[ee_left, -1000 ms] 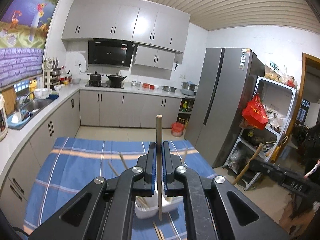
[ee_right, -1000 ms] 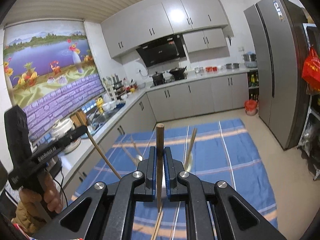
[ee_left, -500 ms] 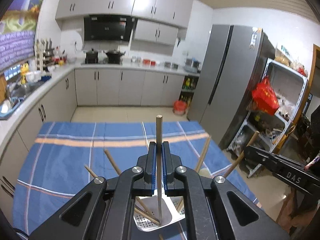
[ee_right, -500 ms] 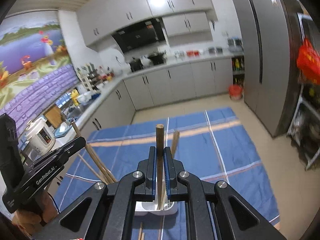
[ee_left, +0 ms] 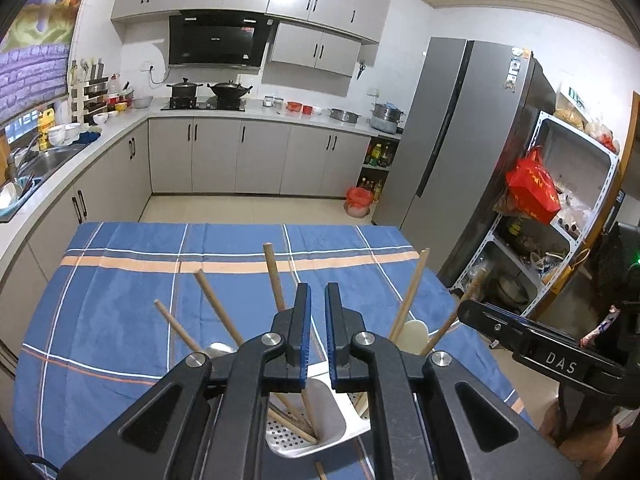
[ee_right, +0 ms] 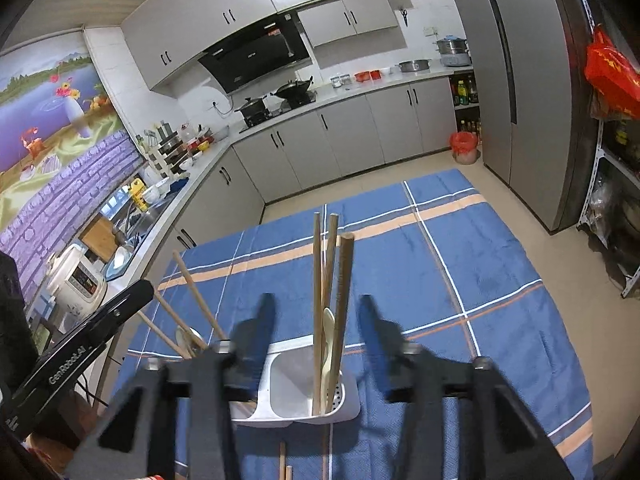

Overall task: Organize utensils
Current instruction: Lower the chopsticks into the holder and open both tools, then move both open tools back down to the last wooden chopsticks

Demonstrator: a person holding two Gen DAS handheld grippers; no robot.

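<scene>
**Both jaws empty over the holder**

My left gripper [ee_left: 318, 330] hangs over the white holder [ee_left: 334, 420] with its jaws a narrow gap apart and nothing between the blue pads. The holder sits just below and ahead of them on the blue checked cloth [ee_left: 120, 304] that covers the counter. My right gripper [ee_right: 316, 324] has its jaws spread wide, blurred, and nothing held; the holder [ee_right: 348, 404] lies between and just under them.

In the right view I count 3 wooden sticks [ee_right: 344, 280] standing nearly upright in the holder's right compartment, beside 1 pale spoon [ee_right: 328, 332]. The middle compartment looks bare. To the left, 3 more sticks [ee_right: 192, 292] lean outward, with 1 metal spoon [ee_right: 186, 336] among them; my left gripper hides their bases. In the left view, 3 sticks [ee_left: 274, 276] fan out on the left side and 2 [ee_left: 412, 292] on the right.

On the cloth near the bottom edge of the right view lie 2 loose stick ends [ee_right: 283, 456], just short of the holder.
</scene>
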